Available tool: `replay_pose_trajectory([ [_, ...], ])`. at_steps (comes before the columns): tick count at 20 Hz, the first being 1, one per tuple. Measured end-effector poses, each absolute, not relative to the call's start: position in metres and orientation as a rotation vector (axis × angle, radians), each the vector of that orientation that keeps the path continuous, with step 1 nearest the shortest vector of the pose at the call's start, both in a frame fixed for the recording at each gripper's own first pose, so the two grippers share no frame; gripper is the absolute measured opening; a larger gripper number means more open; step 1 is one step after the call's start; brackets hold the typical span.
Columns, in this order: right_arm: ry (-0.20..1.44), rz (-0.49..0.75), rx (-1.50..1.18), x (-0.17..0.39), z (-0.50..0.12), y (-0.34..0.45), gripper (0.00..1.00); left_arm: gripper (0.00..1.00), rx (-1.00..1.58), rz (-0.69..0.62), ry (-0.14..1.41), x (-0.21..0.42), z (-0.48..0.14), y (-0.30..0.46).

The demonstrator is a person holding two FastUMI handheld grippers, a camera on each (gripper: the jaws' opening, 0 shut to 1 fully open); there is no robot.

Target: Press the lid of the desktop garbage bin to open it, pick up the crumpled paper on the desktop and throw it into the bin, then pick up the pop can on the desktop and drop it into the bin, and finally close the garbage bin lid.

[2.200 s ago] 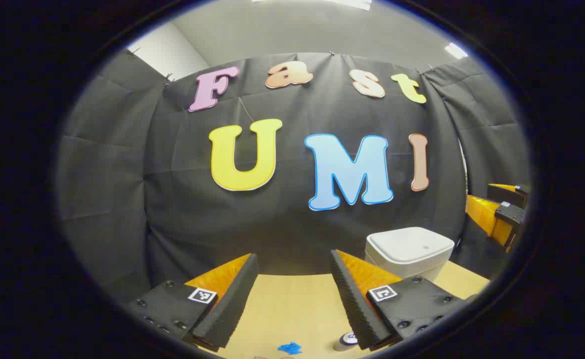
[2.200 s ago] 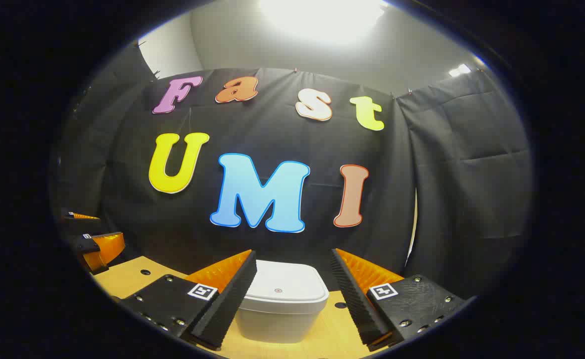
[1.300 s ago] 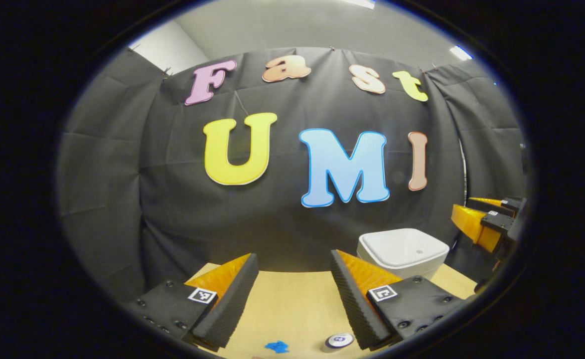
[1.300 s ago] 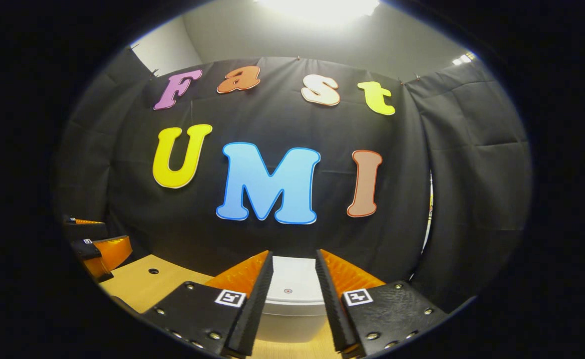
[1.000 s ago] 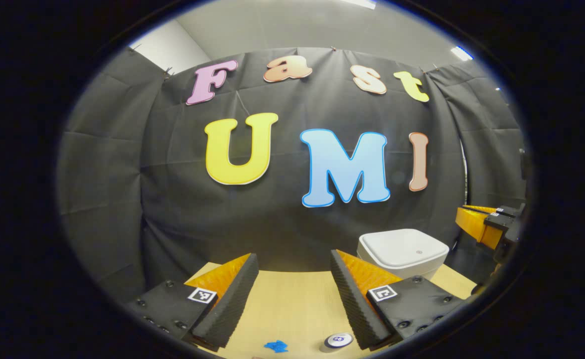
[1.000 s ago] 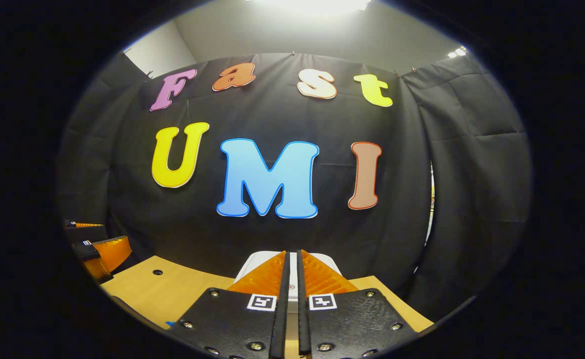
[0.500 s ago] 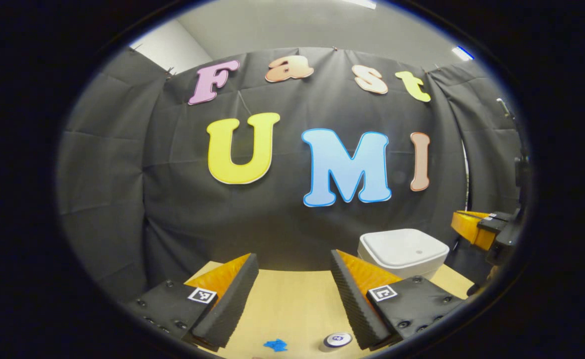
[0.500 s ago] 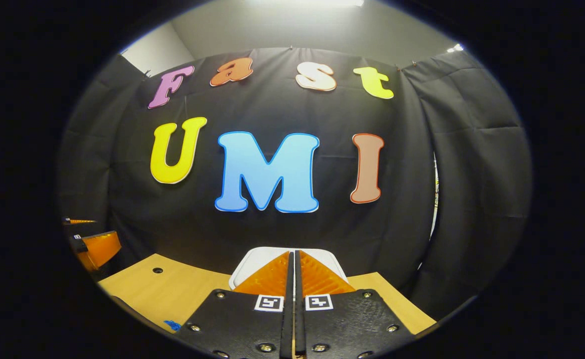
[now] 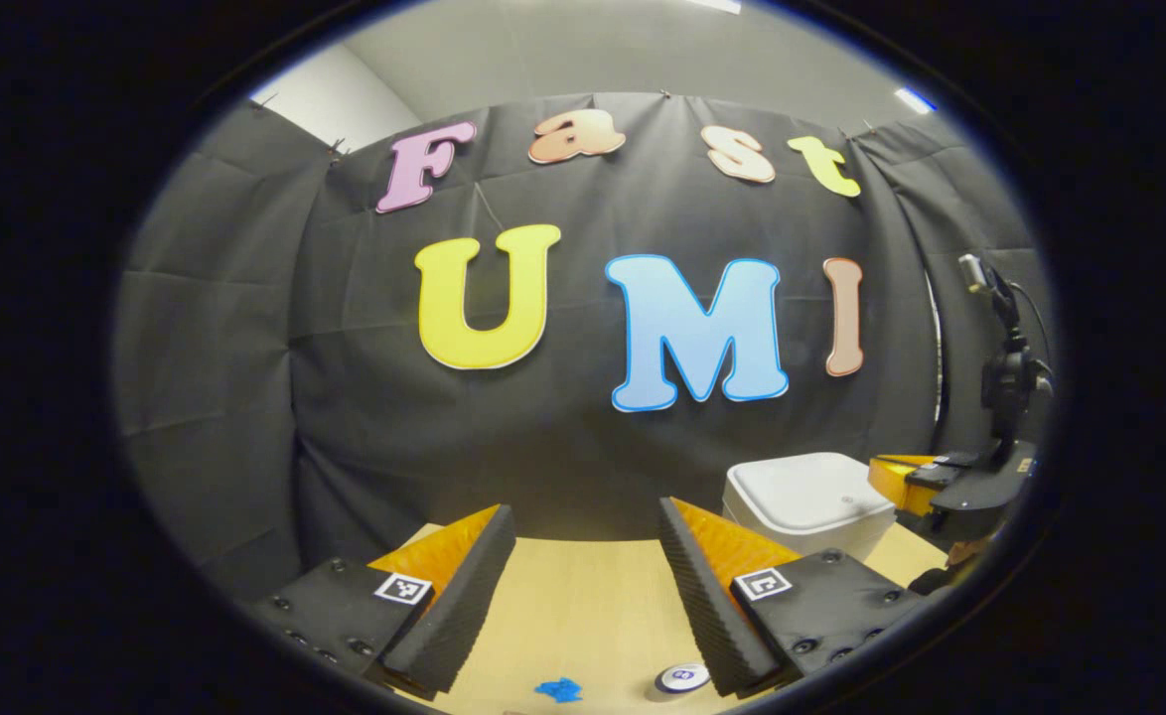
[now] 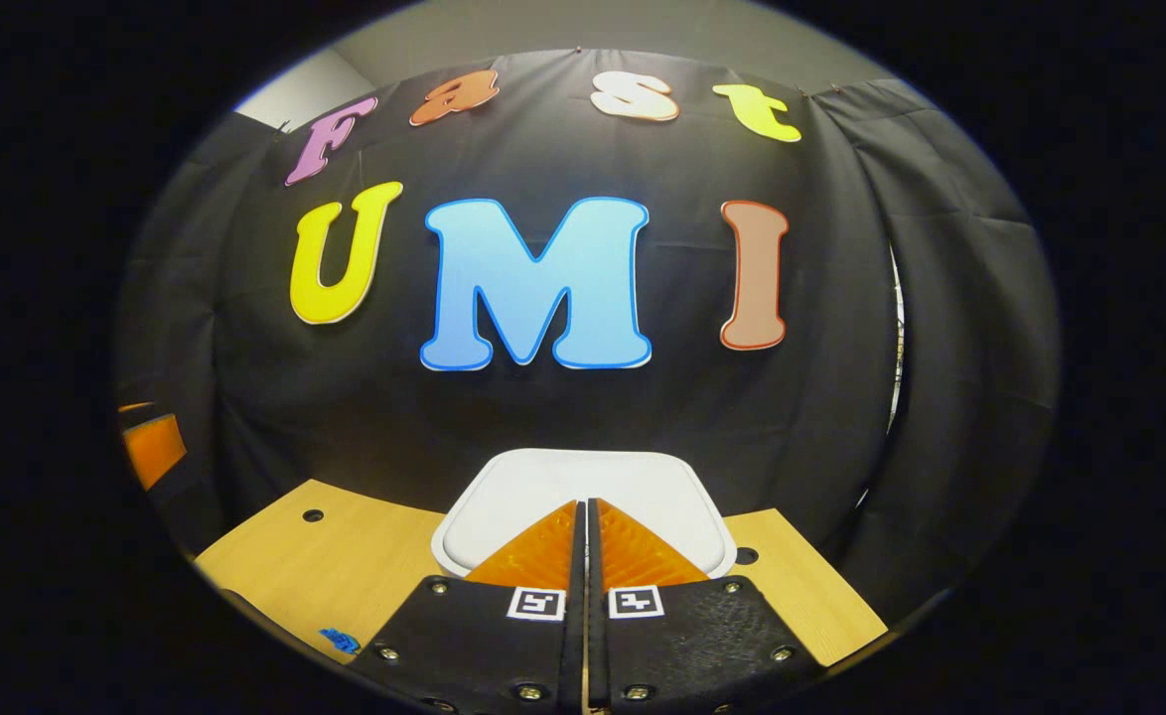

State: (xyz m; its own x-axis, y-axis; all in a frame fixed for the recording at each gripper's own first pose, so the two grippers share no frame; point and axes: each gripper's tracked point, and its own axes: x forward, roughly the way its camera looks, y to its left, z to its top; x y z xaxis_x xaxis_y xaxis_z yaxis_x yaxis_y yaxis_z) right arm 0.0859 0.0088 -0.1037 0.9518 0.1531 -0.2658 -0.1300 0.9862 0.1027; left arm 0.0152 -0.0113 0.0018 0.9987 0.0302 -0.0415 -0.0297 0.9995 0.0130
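Bin lid (image 10: 583, 487) nearer closed right tool (image 10: 583, 508).

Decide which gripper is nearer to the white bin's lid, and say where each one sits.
Right. The right gripper is over the lid; the left gripper is off to the bin's side above the desk.

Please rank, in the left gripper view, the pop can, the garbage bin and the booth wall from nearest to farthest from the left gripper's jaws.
1. Pop can: beside the right jaw, low on the desktop.
2. Garbage bin: farther back, to the right.
3. Booth wall: behind everything.
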Motion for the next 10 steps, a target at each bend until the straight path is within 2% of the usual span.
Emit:
replay_pose_trajectory([
  [10,0.335,0.169,0.079,0.101,-0.131,0.018,0.02,0.95,0.015,0.045,0.068,0.032,-0.006,-0.006],
])
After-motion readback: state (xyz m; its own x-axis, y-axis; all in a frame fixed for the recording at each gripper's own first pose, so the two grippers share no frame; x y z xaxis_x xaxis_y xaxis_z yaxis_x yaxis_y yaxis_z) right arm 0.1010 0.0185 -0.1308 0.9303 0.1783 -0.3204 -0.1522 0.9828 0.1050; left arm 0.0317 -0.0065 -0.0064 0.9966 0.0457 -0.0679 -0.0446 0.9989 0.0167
